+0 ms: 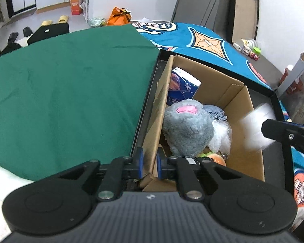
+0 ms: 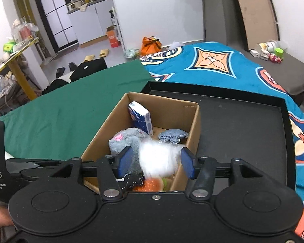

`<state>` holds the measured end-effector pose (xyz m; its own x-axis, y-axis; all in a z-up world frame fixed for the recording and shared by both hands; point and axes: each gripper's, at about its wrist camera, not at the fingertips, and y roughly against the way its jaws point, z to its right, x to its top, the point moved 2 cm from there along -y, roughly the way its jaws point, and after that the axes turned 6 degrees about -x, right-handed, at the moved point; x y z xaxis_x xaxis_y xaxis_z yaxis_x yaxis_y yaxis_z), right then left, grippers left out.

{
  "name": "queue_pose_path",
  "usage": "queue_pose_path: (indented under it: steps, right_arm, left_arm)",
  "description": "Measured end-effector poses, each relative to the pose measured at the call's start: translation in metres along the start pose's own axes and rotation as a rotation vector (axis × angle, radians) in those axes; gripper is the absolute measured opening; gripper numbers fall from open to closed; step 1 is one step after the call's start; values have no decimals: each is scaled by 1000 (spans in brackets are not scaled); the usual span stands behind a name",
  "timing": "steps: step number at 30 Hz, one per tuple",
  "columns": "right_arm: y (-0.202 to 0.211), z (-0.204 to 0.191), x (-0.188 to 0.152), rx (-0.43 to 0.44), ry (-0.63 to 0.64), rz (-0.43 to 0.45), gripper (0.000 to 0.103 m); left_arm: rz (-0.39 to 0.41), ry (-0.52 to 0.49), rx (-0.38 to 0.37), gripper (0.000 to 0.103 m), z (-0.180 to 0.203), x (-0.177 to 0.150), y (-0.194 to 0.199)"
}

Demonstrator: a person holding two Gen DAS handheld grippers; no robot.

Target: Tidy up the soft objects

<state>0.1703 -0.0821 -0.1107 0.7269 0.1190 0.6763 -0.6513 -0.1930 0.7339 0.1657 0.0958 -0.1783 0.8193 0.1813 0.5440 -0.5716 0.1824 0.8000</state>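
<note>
Our left hand-held gripper (image 1: 150, 165) pinches the box (image 1: 241, 93) wall; right hand-held gripper (image 2: 156, 163), open, drops the white fluff (image 2: 158, 158). It could bounce out.

A cardboard box (image 2: 192, 125) stands in the left part of a tray (image 2: 243, 121) that lies on a patterned blanket (image 2: 223, 68), with a cloth (image 2: 60, 109) to its left. Inside the box, a carton (image 2: 140, 118) stands at the far left, a plush toy (image 2: 127, 139) lies near it, and a knitted piece (image 2: 173, 135) lies to the right.
</note>
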Motion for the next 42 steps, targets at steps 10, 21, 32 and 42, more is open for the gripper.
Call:
queue_pose_path:
  steps: [10, 21, 32, 42]
  right_arm:
    - [28, 30, -6, -35, -65, 1, 59]
    - [57, 59, -14, -25, -136, 31, 72]
    - [94, 88, -22, -35, -185, 79, 87]
    - [124, 101, -31, -41, -208, 110, 102]
  left_arm:
    - [11, -31, 23, 16, 13, 4, 19]
    - [36, -88, 38, 43, 47, 11, 55]
    - [43, -161, 23, 70, 89, 1, 87]
    - [55, -169, 29, 80, 110, -7, 115]
